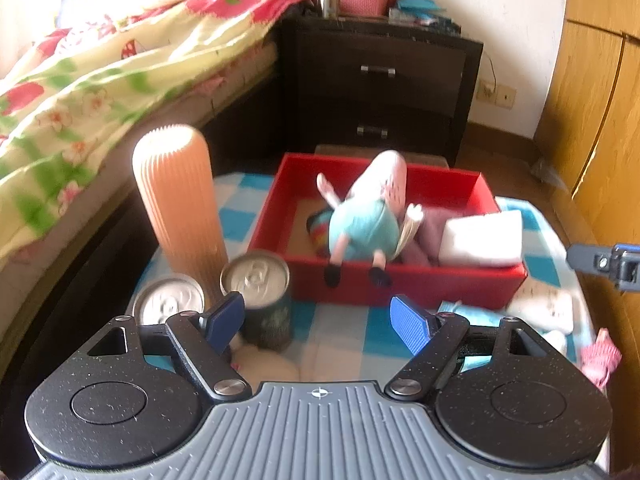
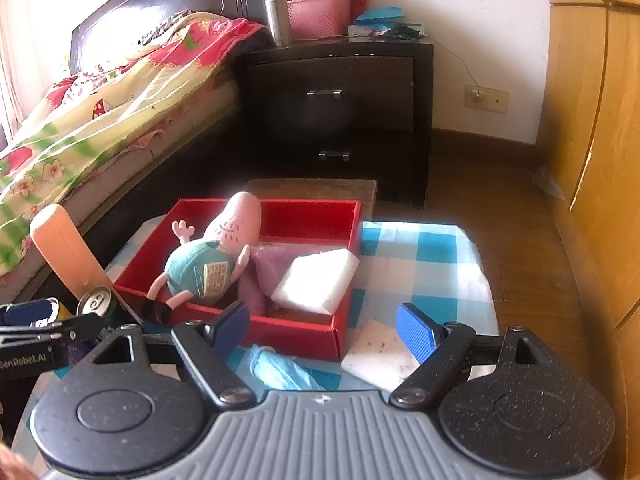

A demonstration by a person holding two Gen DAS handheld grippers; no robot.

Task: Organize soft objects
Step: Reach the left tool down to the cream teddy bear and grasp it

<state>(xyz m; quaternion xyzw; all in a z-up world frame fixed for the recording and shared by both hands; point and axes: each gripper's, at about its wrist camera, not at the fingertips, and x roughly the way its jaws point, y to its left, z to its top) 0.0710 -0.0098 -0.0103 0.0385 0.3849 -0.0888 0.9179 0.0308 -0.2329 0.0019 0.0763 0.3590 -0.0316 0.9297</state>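
Bedroom floor space is tight: a bed with a flowered quilt (image 1: 92,80) runs along the left, a dark nightstand (image 2: 340,108) stands behind, and a wooden wardrobe (image 2: 592,140) closes the right, with the small checkered desk (image 2: 420,248) between them.

At the desk's left edge a tall ribbed orange vase (image 1: 176,196) stands upright, with two cans (image 1: 256,276) just in front of it. These look like the main hazard: a sweep of the left tool (image 1: 320,320), which is released with nothing between its pads, could tip the vase or knock a can off that edge.

In the middle, the red box (image 1: 400,284) already holds a plush pig (image 1: 368,216), a purple cloth and a white foam block (image 1: 480,236). The pig's legs hang over the near wall, so a careless push might drag it out.

Toward the right, a crumpled blue bag (image 2: 280,368) and a speckled white sponge (image 2: 380,352) lie on the desk just before the box. The right tool (image 2: 328,332) is also released and empty. The sponge sits near the desk's front-right part; nudged rather than pinched, it may slide off. Open room lies on the desk right of the box.
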